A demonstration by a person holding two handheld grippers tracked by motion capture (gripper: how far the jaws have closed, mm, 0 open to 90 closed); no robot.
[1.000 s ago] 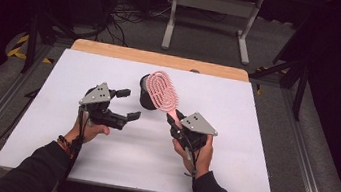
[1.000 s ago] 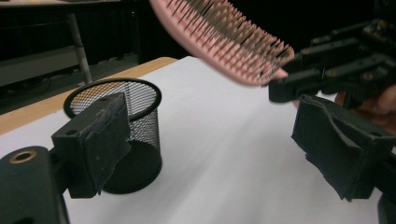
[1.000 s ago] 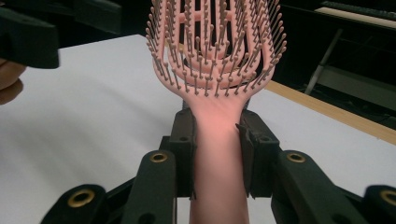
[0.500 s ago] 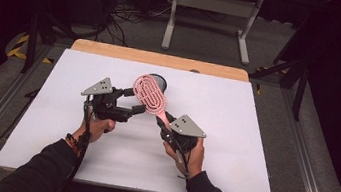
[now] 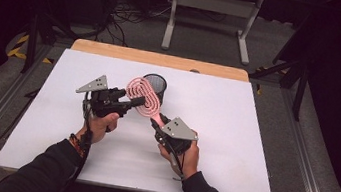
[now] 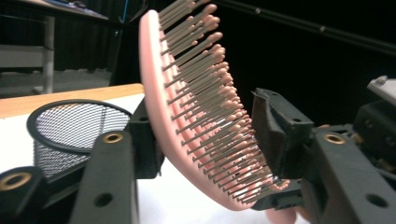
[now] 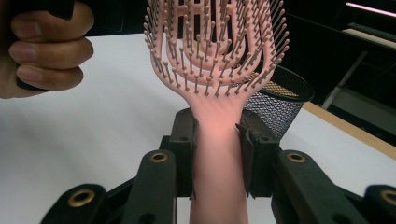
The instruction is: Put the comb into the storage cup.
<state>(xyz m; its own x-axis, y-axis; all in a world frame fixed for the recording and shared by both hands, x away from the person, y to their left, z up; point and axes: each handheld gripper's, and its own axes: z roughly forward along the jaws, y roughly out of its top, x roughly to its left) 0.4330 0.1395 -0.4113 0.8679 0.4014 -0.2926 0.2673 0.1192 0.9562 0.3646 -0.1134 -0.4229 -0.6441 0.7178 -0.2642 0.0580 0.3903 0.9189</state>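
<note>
A pink hairbrush stands tilted above the white table, bristles toward me. My right gripper is shut on its handle; in the right gripper view both pads press the handle's sides. My left gripper reaches in from the left, and its jaws have just been closing with the brush head between them. In the left gripper view one pad lies against the pink back and the other meets the bristle tips. A black mesh cup stands upright just behind the brush.
The white tabletop has open room right of and in front of the hands. A wooden strip borders its far edge. The person's left hand shows at the upper left of the right gripper view.
The right gripper carried the brush left and slightly down, toward the left gripper. The left gripper's jaws, wide apart before, have come together around the brush head.
</note>
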